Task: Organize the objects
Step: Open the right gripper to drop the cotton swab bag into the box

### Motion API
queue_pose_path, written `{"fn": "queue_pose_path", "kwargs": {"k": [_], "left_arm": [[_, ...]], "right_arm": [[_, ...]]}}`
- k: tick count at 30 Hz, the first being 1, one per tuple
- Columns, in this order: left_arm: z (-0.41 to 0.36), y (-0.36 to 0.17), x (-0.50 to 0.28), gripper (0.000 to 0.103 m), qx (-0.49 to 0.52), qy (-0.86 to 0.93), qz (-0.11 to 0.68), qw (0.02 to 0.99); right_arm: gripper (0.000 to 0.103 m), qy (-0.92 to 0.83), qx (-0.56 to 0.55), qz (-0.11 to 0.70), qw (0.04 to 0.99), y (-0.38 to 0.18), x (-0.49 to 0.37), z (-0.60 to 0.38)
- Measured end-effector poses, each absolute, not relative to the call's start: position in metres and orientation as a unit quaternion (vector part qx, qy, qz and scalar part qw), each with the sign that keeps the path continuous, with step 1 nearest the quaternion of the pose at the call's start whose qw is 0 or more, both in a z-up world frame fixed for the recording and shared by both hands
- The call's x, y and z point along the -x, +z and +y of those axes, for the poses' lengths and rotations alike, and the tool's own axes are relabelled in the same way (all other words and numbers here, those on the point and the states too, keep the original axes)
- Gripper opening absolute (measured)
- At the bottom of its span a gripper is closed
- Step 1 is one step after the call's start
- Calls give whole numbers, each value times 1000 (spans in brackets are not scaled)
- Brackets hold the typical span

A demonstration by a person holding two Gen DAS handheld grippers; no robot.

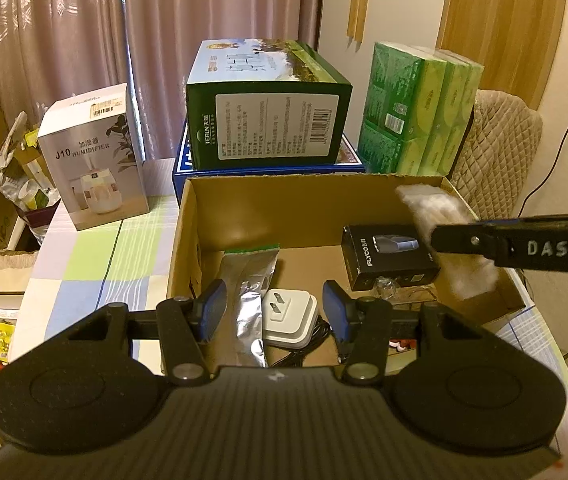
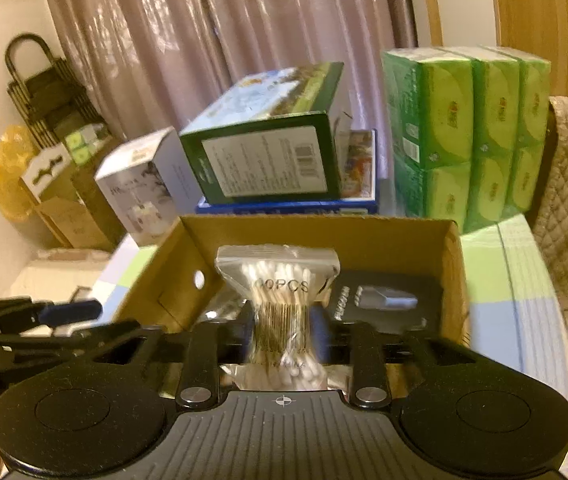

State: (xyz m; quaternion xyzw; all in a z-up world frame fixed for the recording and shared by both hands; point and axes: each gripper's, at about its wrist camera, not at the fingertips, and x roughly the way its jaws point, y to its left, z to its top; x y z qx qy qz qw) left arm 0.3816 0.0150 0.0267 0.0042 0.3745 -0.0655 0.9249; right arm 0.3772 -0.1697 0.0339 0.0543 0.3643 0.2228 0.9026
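Right hand-held gripper [image 2: 282, 330] clamping cotton-swab bag [image 2: 278, 276], seemingly above cardboard box [image 2: 453, 280]

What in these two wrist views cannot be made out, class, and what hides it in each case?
- Cardboard box front floor: hidden by the left claw in the left wrist view.
- Cotton swab bag label: first characters unreadable in the right wrist view; the right claw squeezes its middle.
- Black box print: blurred in the right wrist view.
- Cable under the white plug: ends hidden.
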Motion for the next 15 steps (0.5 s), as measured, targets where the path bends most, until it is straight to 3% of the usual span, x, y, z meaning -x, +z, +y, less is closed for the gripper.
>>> {"fn": "queue_pose_path", "kwargs": {"k": [1,15], "left_arm": [[15,26,-381,48,-6,-66,375,924],[15,28,-371,48,-3,-67,379,923]], "right_arm": [[86,215,-62,354,908,34,-376,-172],[86,199,-42,374,905,31,-362,-185]]}}
